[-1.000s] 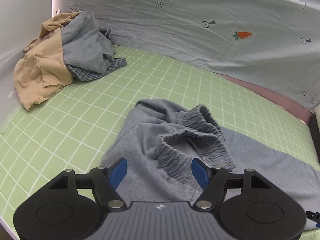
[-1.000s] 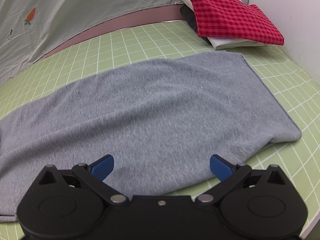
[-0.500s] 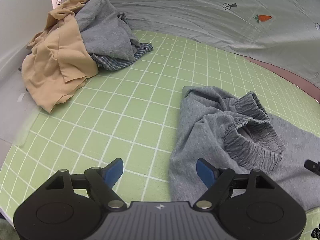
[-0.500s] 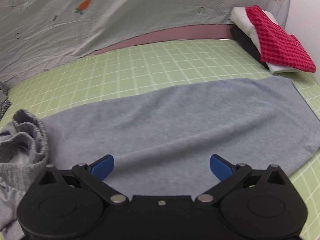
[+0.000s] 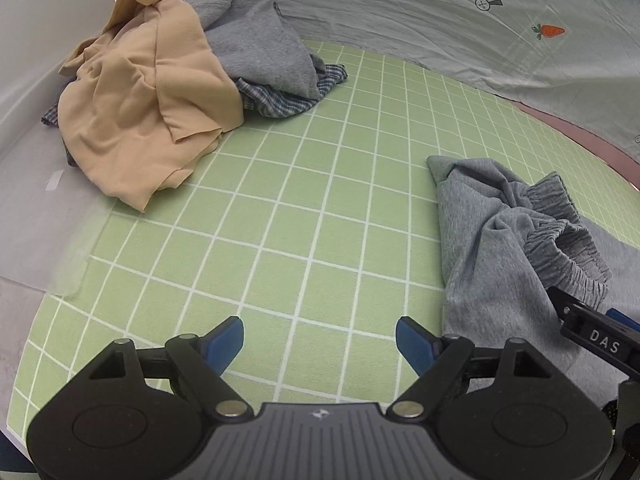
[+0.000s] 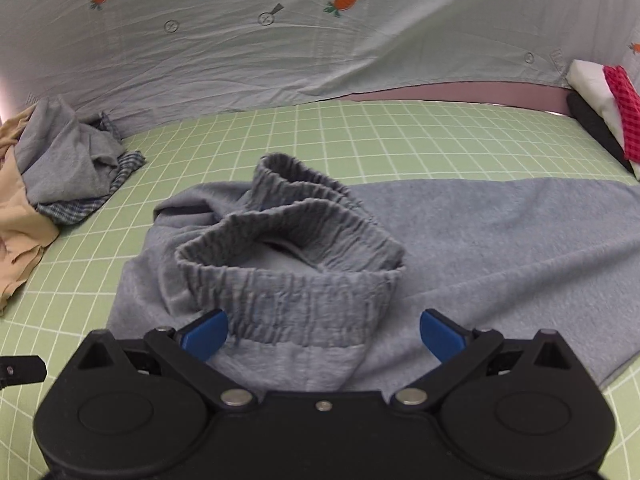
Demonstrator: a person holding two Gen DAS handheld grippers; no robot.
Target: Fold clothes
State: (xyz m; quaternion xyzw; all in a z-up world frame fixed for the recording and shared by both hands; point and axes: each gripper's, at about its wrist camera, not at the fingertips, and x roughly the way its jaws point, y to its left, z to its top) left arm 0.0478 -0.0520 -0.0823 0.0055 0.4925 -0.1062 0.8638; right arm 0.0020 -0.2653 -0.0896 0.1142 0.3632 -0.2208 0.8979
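Observation:
Grey trousers (image 5: 492, 248) lie on the green grid mat (image 5: 280, 208), the leg stretched out to the right (image 6: 500, 232) and the elastic waistband (image 6: 288, 240) bunched up and standing open. My left gripper (image 5: 319, 328) hovers over bare mat to the left of the trousers; its jaws are opening and nothing is between them. My right gripper (image 6: 323, 320) is open just in front of the waistband, its blue pads either side of the gathered band without pressing on it. One right finger (image 5: 592, 340) shows at the left view's right edge.
A heap of unfolded clothes (image 5: 160, 80), tan, grey and blue plaid, sits at the mat's far left corner. A folded stack with a red checked piece (image 6: 616, 100) lies at the far right. A pale carrot-print sheet (image 6: 280, 40) hangs along the back.
My left gripper slid left off the trousers onto bare mat and its jaws widened. My right gripper swept left along the trouser leg to the waistband, staying open.

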